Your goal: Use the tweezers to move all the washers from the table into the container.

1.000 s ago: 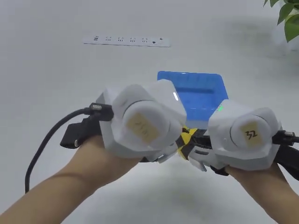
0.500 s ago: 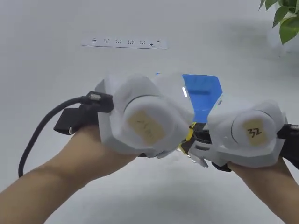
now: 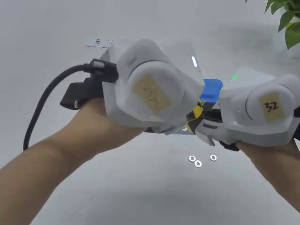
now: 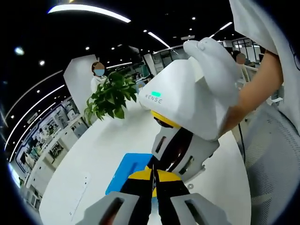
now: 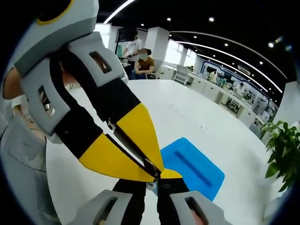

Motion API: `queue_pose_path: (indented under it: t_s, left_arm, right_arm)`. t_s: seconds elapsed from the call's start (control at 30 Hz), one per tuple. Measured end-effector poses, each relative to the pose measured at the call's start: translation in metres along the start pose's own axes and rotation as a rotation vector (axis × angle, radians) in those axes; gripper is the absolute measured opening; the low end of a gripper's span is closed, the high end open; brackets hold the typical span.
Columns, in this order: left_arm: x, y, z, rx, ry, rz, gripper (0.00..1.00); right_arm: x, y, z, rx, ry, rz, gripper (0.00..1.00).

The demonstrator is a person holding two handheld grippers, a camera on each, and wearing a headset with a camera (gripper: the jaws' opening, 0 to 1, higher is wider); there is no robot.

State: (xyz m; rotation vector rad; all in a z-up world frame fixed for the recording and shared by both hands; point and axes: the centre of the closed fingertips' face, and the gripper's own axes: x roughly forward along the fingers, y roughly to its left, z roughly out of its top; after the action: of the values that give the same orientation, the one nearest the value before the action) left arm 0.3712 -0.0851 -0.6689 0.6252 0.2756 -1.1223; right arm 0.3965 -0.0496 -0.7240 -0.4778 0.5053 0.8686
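Pinching a thin dark strip, seemingly the tweezers (image 5: 132, 144), the left gripper (image 5: 152, 174) has its yellow wedge jaws pressed together. The right gripper (image 4: 154, 177) meets them tip to tip; I cannot tell its grip. Slick metal could twist or slip out between them. Below lie three tiny flat ring washers (image 3: 198, 163) on the matte table (image 3: 154, 201); beyond, the blue rectangular container (image 3: 213, 88).

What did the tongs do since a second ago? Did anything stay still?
The white left tongs and white right tongs rose together, tips still close, uncovering three small silver metal washers on the white table. The blue rectangular container and white power strip stayed put.
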Motion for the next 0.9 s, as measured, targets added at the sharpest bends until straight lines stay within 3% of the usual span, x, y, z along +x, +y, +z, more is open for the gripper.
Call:
queue_pose_path:
  t_s: [0.27, 0.37, 0.7, 0.9]
  left_arm:
    - [0.017, 0.032, 0.012, 0.011, -0.046, 0.033, 0.0]
    - [0.026, 0.042, 0.006, -0.008, -0.04, 0.035, 0.0]
    - [0.052, 0.043, -0.027, -0.056, 0.031, 0.014, 0.0]
    - [0.048, 0.043, -0.032, -0.066, 0.058, 0.023, 0.0]
  right_arm:
    - [0.007, -0.04, 0.012, 0.002, -0.024, -0.091, 0.04]
    - [0.015, -0.048, 0.009, 0.032, -0.027, -0.099, 0.04]
    - [0.044, -0.048, -0.019, 0.107, 0.014, -0.052, 0.04]
    - [0.051, -0.044, -0.02, 0.09, 0.021, -0.026, 0.04]
